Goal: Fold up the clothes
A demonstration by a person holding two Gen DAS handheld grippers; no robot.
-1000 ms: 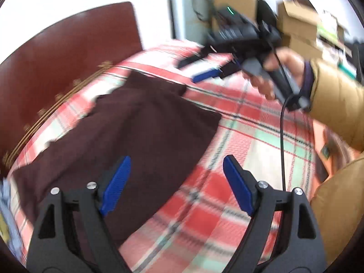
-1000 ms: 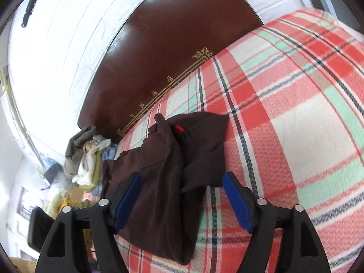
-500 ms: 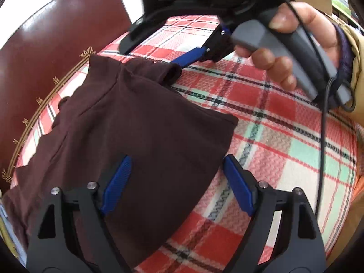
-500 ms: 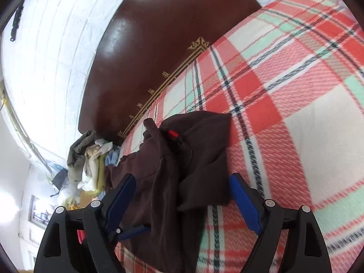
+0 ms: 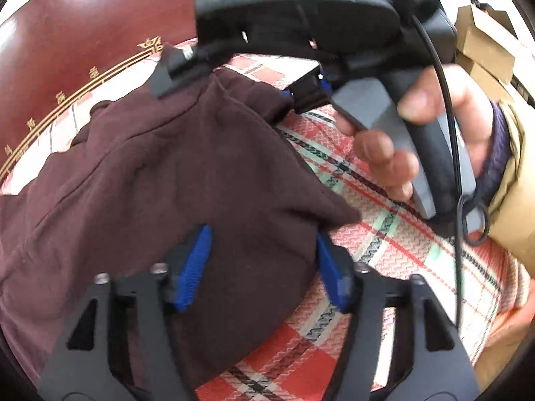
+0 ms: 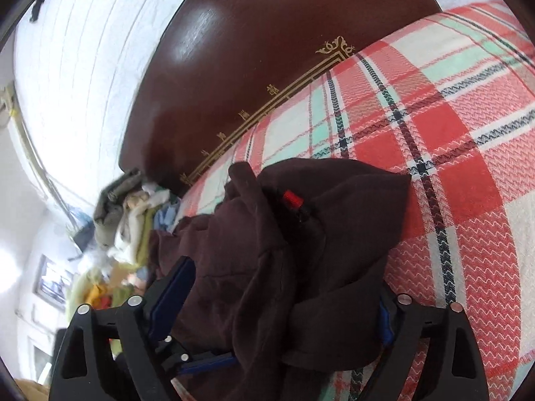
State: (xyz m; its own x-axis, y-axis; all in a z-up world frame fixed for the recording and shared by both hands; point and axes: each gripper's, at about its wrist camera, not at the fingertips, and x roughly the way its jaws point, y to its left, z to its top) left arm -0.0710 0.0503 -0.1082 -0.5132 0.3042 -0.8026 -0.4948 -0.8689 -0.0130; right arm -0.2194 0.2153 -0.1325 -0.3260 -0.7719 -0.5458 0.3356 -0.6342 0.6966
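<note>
A dark maroon garment point(image 5: 160, 180) lies bunched on a red, green and white plaid bedspread point(image 5: 394, 244). My left gripper point(image 5: 264, 267) points down onto its near corner. The jaws are closing with cloth between the blue pads point(image 5: 197, 264), which do not pinch it. My right gripper point(image 5: 222, 88), held by a hand point(image 5: 384, 147), reaches the far corner. In the right wrist view the garment point(image 6: 301, 250), with a small red tag point(image 6: 291, 198), humps between the right gripper point(image 6: 279, 307) fingers. Those jaws are closing slightly and still stand wide.
A dark brown headboard point(image 6: 267, 50) with gold trim runs behind the bed. A pile of other clothes point(image 6: 127, 220) sits past the bed's end. Cardboard boxes point(image 5: 485, 43) stand behind the hand. A tan sleeve point(image 5: 515, 200) and a black cable point(image 5: 454, 167) hang at the right.
Both grippers moved in onto the garment. The left jaws narrowed around the near corner. The right gripper now straddles the far corner, and the cloth fills more of both views.
</note>
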